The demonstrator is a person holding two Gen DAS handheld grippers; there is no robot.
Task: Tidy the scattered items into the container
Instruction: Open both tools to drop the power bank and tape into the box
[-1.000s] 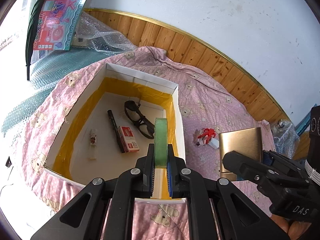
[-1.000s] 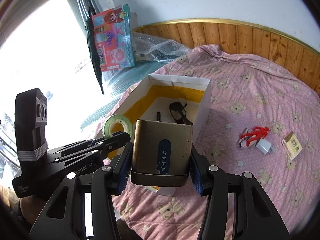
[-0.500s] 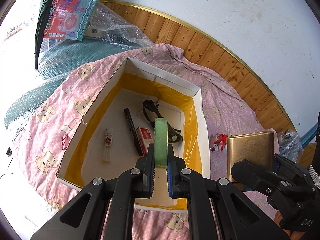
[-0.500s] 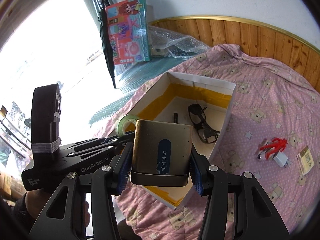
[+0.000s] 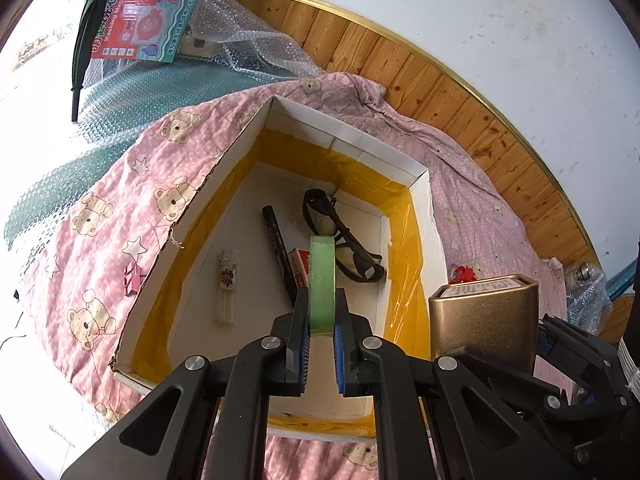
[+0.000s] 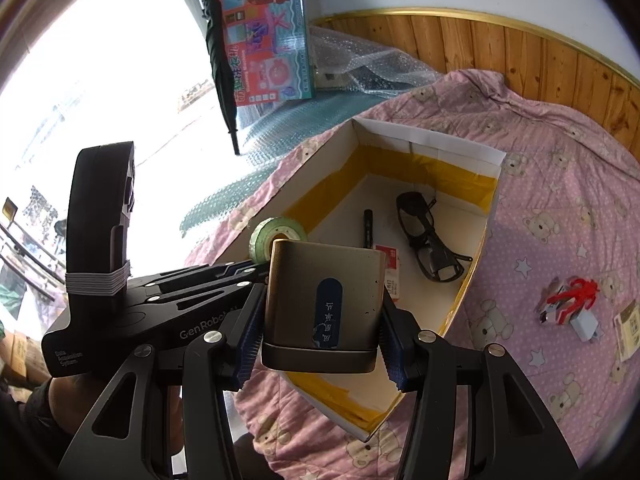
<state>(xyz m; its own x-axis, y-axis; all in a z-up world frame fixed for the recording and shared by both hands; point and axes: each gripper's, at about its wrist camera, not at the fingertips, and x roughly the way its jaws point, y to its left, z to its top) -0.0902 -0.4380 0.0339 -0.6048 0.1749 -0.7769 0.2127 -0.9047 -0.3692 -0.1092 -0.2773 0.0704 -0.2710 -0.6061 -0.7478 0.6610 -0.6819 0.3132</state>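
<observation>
Pink bear-print bedding [image 5: 120, 208] covers the bed, backed by wood panelling and a white wall. At frame centre in the left wrist view sits the white cardboard box [image 5: 348, 140] with yellow tape lining, holding black glasses [image 5: 344, 236], a black marker [image 5: 276, 244], a small red-and-white packet [image 5: 299, 264] and a small clear vial [image 5: 226, 284]. The left gripper [image 5: 322, 340] has its fingers clenched on a green tape roll [image 5: 322, 280], held upright over the box. At lower right, the right gripper [image 6: 320, 344] grips a gold tin [image 6: 324, 292] above the box's near corner. A red-and-white charger [image 6: 572, 304] and a small card [image 6: 628, 328] lie on the bedding at the right of the right wrist view.
</observation>
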